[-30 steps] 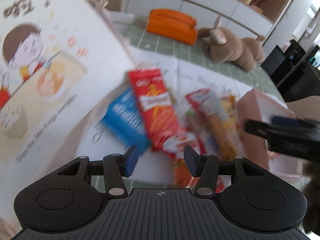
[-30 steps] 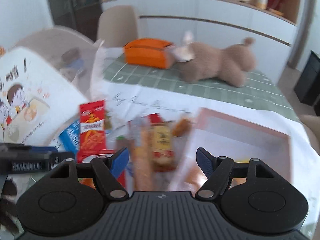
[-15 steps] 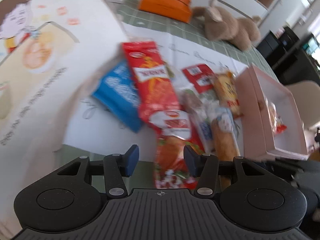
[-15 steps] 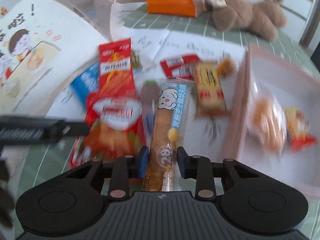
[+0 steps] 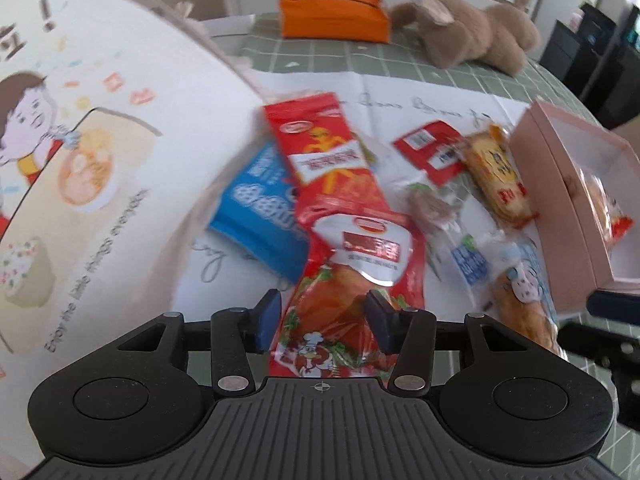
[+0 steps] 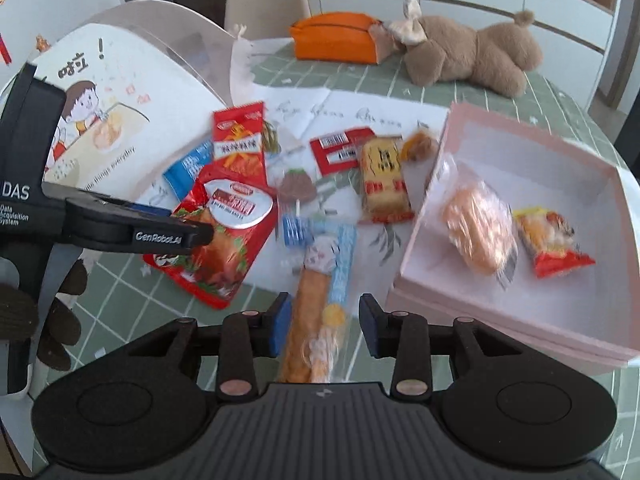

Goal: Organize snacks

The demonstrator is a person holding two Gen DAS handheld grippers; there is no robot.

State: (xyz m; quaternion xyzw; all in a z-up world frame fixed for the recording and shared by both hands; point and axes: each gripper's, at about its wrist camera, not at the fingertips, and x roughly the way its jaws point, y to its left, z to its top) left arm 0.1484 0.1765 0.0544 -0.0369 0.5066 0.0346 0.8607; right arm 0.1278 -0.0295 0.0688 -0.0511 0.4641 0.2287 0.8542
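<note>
Several snack packets lie in a heap on a white paper on the table. My left gripper (image 5: 323, 318) is open, its jaws on either side of the near end of a red chicken-snack pouch (image 5: 352, 276), not closed on it. My right gripper (image 6: 323, 328) is open, straddling a long clear-wrapped bread stick (image 6: 316, 300). A pink box (image 6: 520, 344) at the right holds a wrapped bun (image 6: 478, 228) and a small red-yellow packet (image 6: 550, 240). In the heap are a red strip packet (image 6: 240, 144), a blue packet (image 6: 186, 170) and a yellow cracker packet (image 6: 384, 180).
A large white illustrated round container (image 5: 80, 160) stands close at the left. An orange pouch (image 6: 334, 38) and a brown plush toy (image 6: 468, 52) lie at the back of the green checked tablecloth. A chair (image 6: 266, 0) stands behind the table.
Both grippers have dropped toward the heap. The left now straddles the red pouch's near end. The right, narrow around the bread stick half a second ago, has widened.
</note>
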